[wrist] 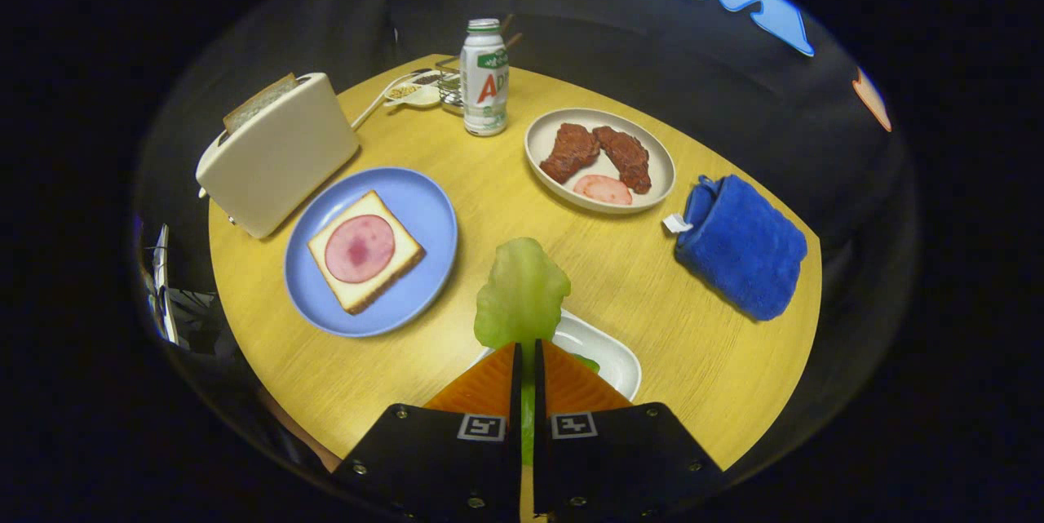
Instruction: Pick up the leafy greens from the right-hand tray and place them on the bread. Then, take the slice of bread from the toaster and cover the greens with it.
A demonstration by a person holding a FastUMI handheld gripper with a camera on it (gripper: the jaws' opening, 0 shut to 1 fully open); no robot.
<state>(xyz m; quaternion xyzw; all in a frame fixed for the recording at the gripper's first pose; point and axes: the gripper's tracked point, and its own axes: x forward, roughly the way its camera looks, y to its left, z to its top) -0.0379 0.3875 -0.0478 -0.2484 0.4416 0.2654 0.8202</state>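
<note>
Already the leafy greens [522, 290] are pinched by their stem end between the two fingers of the tongs [527, 353], which are drawn nearly together with only the thin leaf between them. The leaf is held upright and ahead of the fingers, so that its broad frilled end is left free to be laid down first. It is carried just above the white tray [608, 356], whose rim is seen beside and behind the fingers, and a scrap of green is glimpsed in that tray.

Beyond and to the left, the bread [364, 250] is laid flat on a blue plate [424, 209] with a round slice of ham [360, 248] on top, presumably so the greens can be stacked on it. The toaster [277, 152] is stood just behind the plate, with a second slice of bread [259, 101] poking from its slot, kept within easy reach for the covering step. A plate of meat [599, 160], a bottle [484, 78] and a folded blue cloth [740, 245] are set apart on the desk [506, 205], clear of the likely path.
</note>
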